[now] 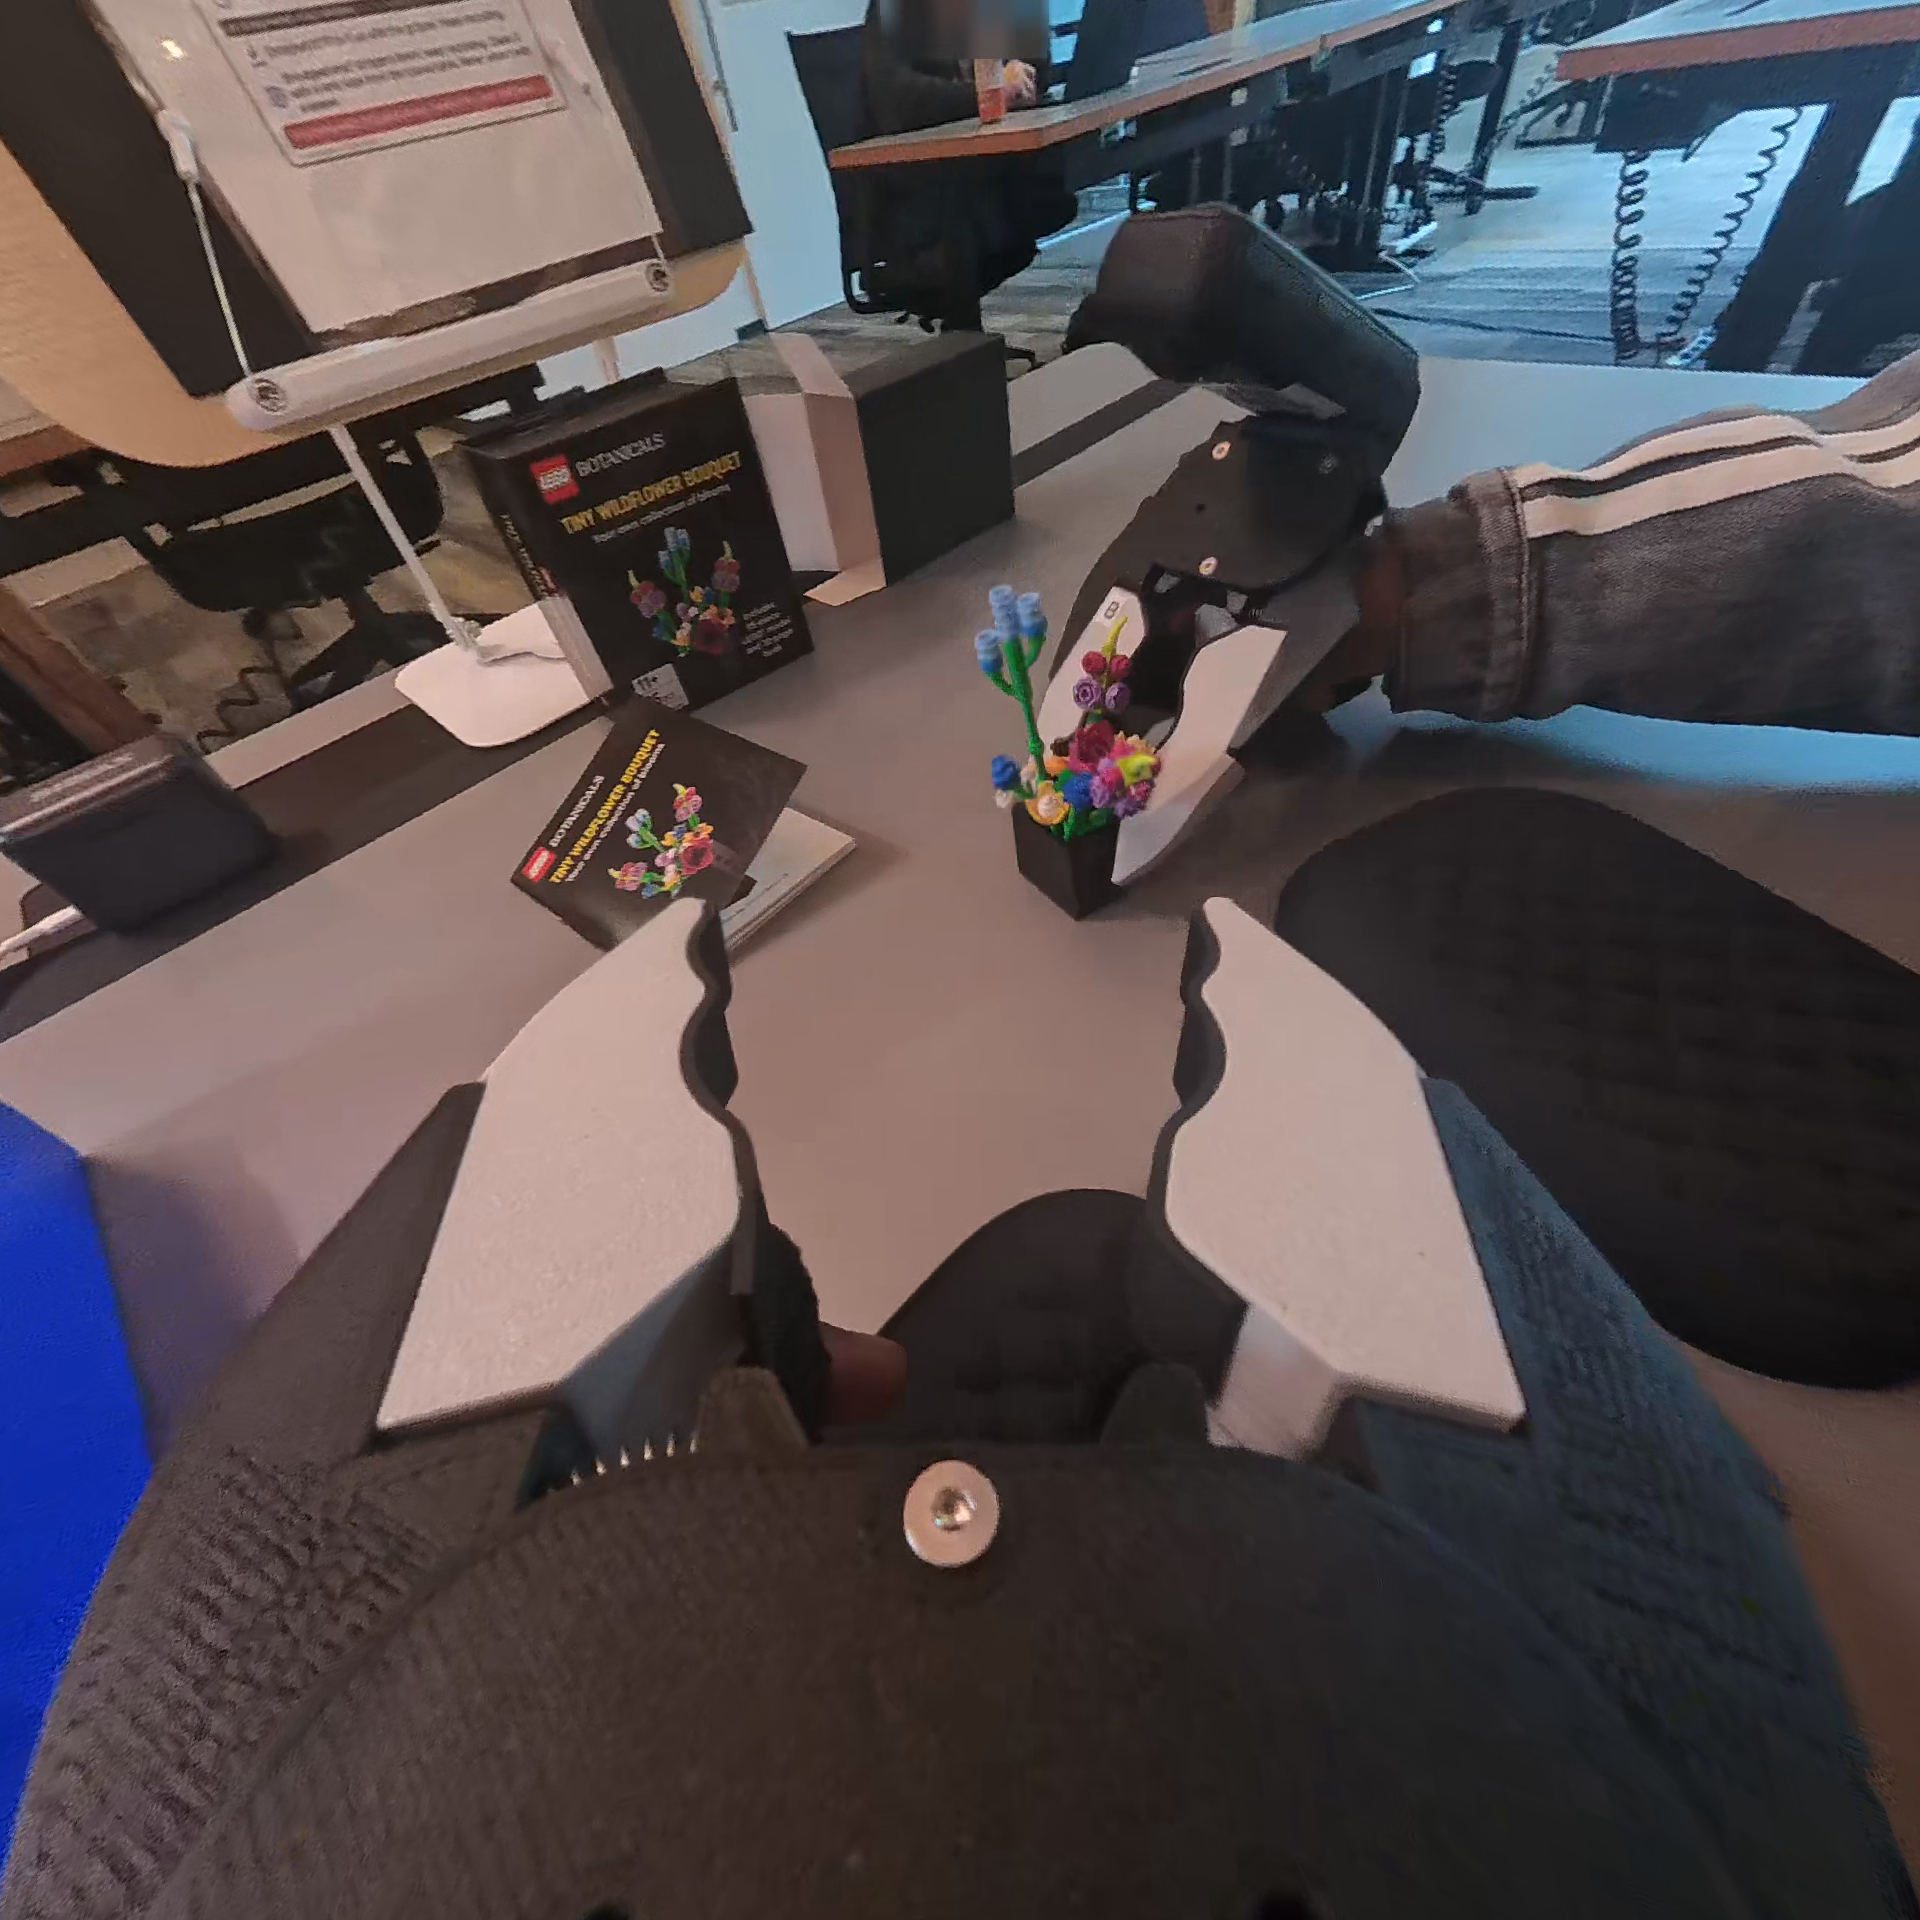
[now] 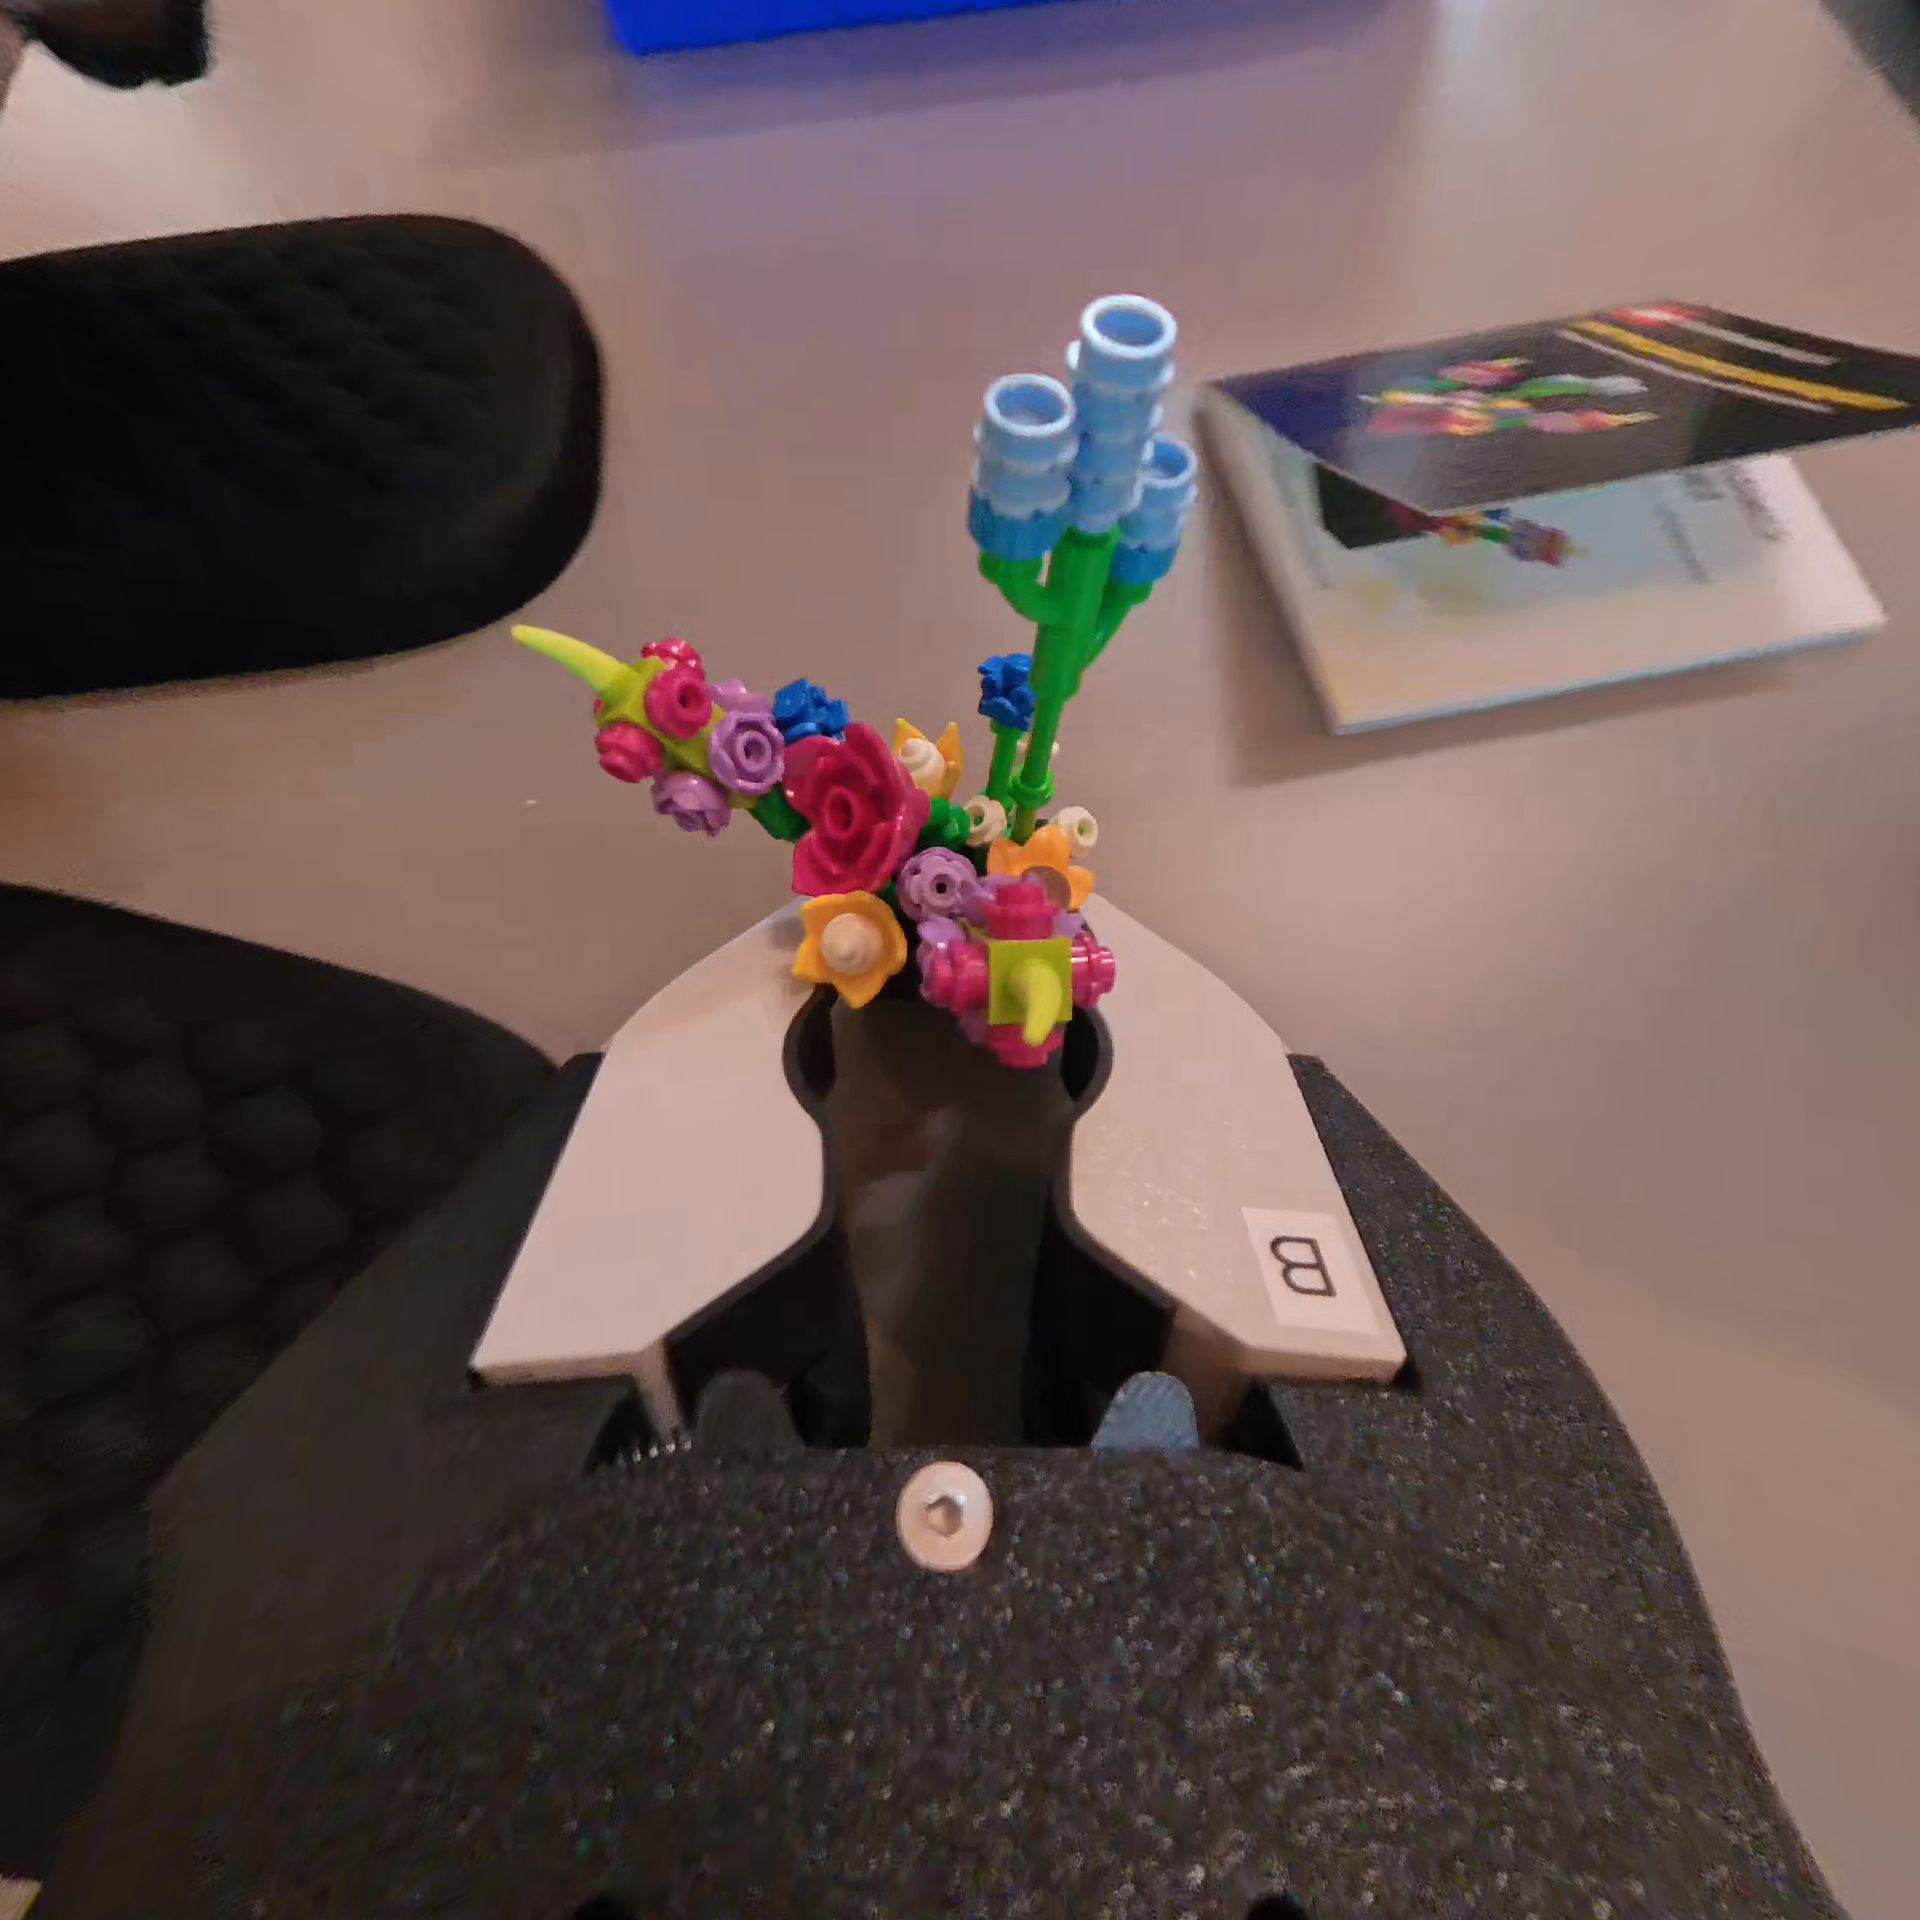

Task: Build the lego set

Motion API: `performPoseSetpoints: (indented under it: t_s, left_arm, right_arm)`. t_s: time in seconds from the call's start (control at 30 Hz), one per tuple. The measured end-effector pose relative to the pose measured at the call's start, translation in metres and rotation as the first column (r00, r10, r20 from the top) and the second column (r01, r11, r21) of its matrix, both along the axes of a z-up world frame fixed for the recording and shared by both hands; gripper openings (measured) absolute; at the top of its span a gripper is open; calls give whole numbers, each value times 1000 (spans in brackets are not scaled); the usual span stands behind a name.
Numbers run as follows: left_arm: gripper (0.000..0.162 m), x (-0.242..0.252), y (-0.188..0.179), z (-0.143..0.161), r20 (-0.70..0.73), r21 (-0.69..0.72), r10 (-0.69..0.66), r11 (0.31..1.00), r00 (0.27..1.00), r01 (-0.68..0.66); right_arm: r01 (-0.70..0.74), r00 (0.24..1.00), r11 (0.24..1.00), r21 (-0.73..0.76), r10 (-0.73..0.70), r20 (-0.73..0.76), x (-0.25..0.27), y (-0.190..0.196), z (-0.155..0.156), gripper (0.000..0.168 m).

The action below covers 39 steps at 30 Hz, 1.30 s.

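**Flower bouquet in its black pot, held by the right gripper**

The lego bouquet [image 2: 935,831] stands in a small black square pot [image 1: 1070,868] on the grey table [image 1: 935,1039]. It is made of shiny plastic pieces: three pale blue ribbed tubes on green stems, one large magenta rose, small purple and pink round blossoms, orange petals with cream centres, and lime pointed leaves. The right gripper [image 2: 940,997] has its two white fingers closed around the pot, one on each side, just under the flowers. The right finger carries a small white sticker with one black letter.

The left gripper [image 1: 956,925] is on the near side of the bouquet, apart from it, its white wavy-edged fingers spread wide with nothing between them. Its body is black, rough and grainy, with a silver screw in the middle.

Only the left wrist view shows the pot itself on the table, the grey denim sleeve [image 1: 1662,582] with white stripes behind the right gripper, and the black product box [image 1: 655,540] standing behind and left of the bouquet; the box bears a red logo, yellow writing and a flower picture. The instruction booklet [image 1: 665,821], with the same kind of cover, lies left of the bouquet in both views. A black quilted pad [image 1: 1621,1060] lies right of the bouquet. A blue object [image 2: 810,21] is at the table's edge beyond the bouquet in the right wrist view.
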<state>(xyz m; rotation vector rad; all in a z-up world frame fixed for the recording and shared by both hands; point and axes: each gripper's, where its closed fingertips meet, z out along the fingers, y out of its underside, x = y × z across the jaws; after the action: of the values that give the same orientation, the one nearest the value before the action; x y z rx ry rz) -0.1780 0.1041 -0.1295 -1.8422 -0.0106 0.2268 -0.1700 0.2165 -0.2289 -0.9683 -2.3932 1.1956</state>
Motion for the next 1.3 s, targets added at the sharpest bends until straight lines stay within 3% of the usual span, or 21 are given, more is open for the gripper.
performPoseSetpoints:
  t_s: [0.17, 0.5, 0.63, 0.77, 0.87, 0.97, 1.03, 1.07, 1.17, 1.23, 1.3]
  left_arm:
    - [84, 10, -1, -4, 14, -19, -49, 999, 999, 49]
    - [84, 9, 1, -12, 36, -34, -52, 998, 998, 53]
    - [84, 8, 1, -12, 35, -35, -46, 998, 998, 47]
    - [86, 9, -1, -5, 49, 7, -12, 1000, 999, 12]
    - [96, 8, -7, 1, 86, 48, 60, 997, 994, -64]
    - [102, 13, -12, 7, 203, 111, 98, 986, 974, -123]
    - [115, 19, -14, 6, 262, 114, 106, 984, 959, -139]
    - [127, 21, -15, 6, 257, 117, 117, 982, 959, -151]
    - [142, 22, -26, 8, 102, 108, 218, 968, 971, -229]
    - [145, 21, -37, 10, 10, 85, 307, 948, 952, -307]
    - [145, 28, -45, 17, 28, 117, 325, 938, 945, -326]
  right_arm:
    - [-80, 997, 997, 9, 80, -18, 11, -15, 0, 41]
    - [0, 1000, 999, 34, 1, -20, -1, -4, -6, 43]
    - [58, 998, 998, 17, -58, -5, 0, 2, -4, 64]
    - [223, 973, 975, -17, -224, -54, 13, 18, 19, 88]
    - [420, 897, 905, -60, -424, -121, 32, 27, 44, 107]
    - [560, 787, 797, -226, -597, -157, 57, 13, 73, 126]
    - [607, 715, 713, -352, -683, -151, 72, 0, 86, 136]
    - [628, 675, 670, -397, -722, -150, 78, -5, 90, 140]
    - [689, 532, 573, -444, -815, -227, 92, -5, 101, 147]
    - [735, 426, 515, -441, -857, -291, 96, -1, 110, 147]
    - [788, 383, 487, -375, -866, -321, 102, -2, 109, 147]
